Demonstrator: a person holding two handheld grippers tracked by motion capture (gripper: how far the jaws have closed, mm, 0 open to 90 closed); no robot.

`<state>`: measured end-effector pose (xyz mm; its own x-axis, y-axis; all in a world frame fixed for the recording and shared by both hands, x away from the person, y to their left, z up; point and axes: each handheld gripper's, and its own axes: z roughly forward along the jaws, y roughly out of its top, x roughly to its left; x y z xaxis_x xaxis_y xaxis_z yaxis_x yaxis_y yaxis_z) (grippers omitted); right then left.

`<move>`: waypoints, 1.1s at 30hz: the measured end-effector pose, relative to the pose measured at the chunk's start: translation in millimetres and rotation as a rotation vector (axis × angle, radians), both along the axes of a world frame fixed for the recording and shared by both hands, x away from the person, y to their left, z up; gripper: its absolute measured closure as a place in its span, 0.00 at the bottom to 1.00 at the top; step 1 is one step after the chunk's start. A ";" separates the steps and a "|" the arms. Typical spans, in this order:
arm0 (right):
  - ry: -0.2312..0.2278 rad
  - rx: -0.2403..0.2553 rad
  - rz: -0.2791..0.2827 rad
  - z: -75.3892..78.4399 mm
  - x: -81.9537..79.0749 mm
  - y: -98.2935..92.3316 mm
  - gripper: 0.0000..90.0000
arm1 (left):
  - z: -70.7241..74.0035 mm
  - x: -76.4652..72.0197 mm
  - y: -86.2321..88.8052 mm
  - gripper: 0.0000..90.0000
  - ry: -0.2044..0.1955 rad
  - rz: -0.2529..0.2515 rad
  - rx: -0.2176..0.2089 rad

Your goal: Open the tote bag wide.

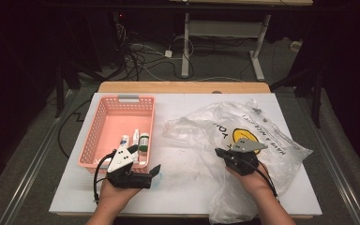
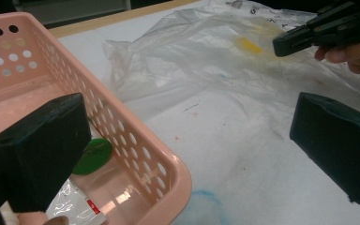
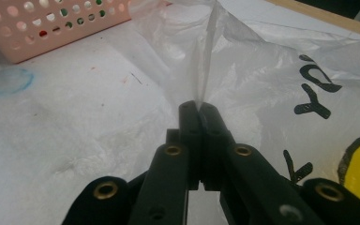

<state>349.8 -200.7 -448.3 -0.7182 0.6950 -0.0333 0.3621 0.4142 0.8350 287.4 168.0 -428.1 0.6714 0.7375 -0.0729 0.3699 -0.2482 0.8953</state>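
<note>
Bottle [image 1: 143, 141] labels too small to read; plastic bag [image 1: 225, 211] overhangs table edge

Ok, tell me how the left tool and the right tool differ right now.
The left tool has its jaws wide open and holds nothing; the right tool is shut on a fold of the plastic bag. The left tool sits beside the pink basket; the right tool is over the bag. Both are black and hand-held.

Bare table [image 1: 183, 164] between basket [image 1: 93, 136] and bag [image 1: 262, 136]
</note>
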 end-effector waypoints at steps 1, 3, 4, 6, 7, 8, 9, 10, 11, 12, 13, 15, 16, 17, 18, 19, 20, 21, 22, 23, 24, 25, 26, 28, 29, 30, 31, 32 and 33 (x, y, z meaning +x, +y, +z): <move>0.004 0.010 -0.005 -0.8 1.5 0.6 1.00 | 0.3 -0.2 0.5 0.00 -0.001 0.000 -0.002; -0.006 0.037 -0.008 -1.4 3.7 1.2 1.00 | 0.8 -0.8 1.8 0.00 -0.004 0.002 -0.002; -0.012 0.060 -0.006 -0.9 3.3 0.9 1.00 | 0.6 -0.7 2.5 0.00 -0.004 0.003 -0.004; -0.025 0.085 -0.001 0.4 1.1 0.9 1.00 | 0.2 0.2 3.4 0.00 -0.001 0.006 -0.004; -0.036 0.074 0.010 1.7 -0.4 2.0 1.00 | 0.0 0.6 3.4 0.00 0.000 0.006 -0.003; -0.042 0.069 0.012 2.8 -1.6 2.2 1.00 | -0.4 1.1 3.4 0.00 0.002 0.006 -0.002; -0.051 0.073 0.014 4.2 -3.2 1.5 1.00 | -0.7 1.3 3.1 0.00 0.003 0.007 -0.001; -0.056 0.078 0.013 5.6 -4.6 0.5 1.00 | -0.8 1.3 2.8 0.00 0.002 0.007 0.000; -0.056 0.078 0.013 5.6 -4.6 0.5 1.00 | -0.8 1.3 2.8 0.00 0.002 0.007 0.000; -0.072 0.076 0.009 8.8 -7.4 -1.7 1.00 | -0.7 0.8 2.0 0.00 0.000 0.006 0.006; -0.080 0.076 0.009 9.9 -8.0 -2.8 1.00 | -0.6 0.6 1.6 0.00 -0.001 0.007 0.008; -0.098 0.075 0.004 13.0 -9.7 -6.2 1.00 | -0.4 0.2 1.2 0.00 -0.001 0.008 0.007; -0.100 0.083 0.002 14.4 -10.1 -8.1 1.00 | -0.4 0.1 0.9 0.00 -0.001 0.008 0.008; -0.101 0.092 0.000 15.8 -10.4 -9.8 1.00 | -0.5 0.0 0.7 0.00 -0.002 0.008 0.010; -0.108 0.094 -0.004 17.2 -10.8 -11.3 1.00 | -0.6 -0.1 0.5 0.00 -0.001 0.007 0.011; -0.116 0.098 -0.007 18.7 -11.3 -12.5 1.00 | -0.7 0.0 0.3 0.00 -0.001 0.006 0.012; -0.121 0.100 -0.009 20.3 -11.8 -13.7 1.00 | -0.8 0.1 0.2 0.00 -0.001 0.005 0.012; -0.127 0.104 -0.011 22.0 -11.9 -14.7 1.00 | -0.9 0.2 0.3 0.00 0.000 0.004 0.012; -0.128 0.108 -0.013 23.8 -12.3 -15.5 1.00 | -0.9 0.2 0.4 0.00 0.000 0.003 0.012; -0.134 0.110 -0.015 25.6 -12.7 -16.1 1.00 | -0.9 0.3 0.5 0.00 0.000 0.003 0.011; -0.141 0.111 -0.014 27.4 -13.2 -16.7 1.00 | -0.8 0.3 0.8 0.00 0.000 0.003 0.011; -0.148 0.112 -0.016 29.6 -13.9 -17.1 0.99 | -0.7 0.3 1.1 0.00 0.000 0.002 0.011; -0.154 0.111 -0.017 31.3 -14.4 -17.3 0.98 | -0.6 0.3 1.2 0.00 0.000 0.002 0.010; -0.166 0.110 -0.021 34.9 -16.1 -17.7 0.99 | -0.4 0.3 1.4 0.00 -0.001 0.003 0.009; -0.174 0.112 -0.022 36.7 -16.7 -18.1 0.99 | -0.4 0.3 1.4 0.00 -0.001 0.003 0.009; -0.178 0.113 -0.021 38.1 -17.2 -18.4 0.99 | -0.4 0.3 1.4 0.00 -0.001 0.003 0.010; -0.188 0.113 -0.024 40.5 -18.3 -18.8 1.00 | -0.4 0.2 1.4 0.00 -0.001 0.004 0.010; -0.196 0.116 -0.022 42.4 -19.1 -19.3 1.00 | -0.3 0.3 1.5 0.00 -0.001 0.004 0.009; -0.204 0.121 -0.023 44.5 -19.6 -19.9 1.00 | -0.3 0.3 1.5 0.00 -0.001 0.004 0.009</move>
<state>330.2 -220.6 -403.8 -0.6891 0.7188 -0.0922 0.1886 0.3007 0.9349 287.7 169.5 -428.4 0.6682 0.7411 -0.0658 0.3703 -0.2546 0.8934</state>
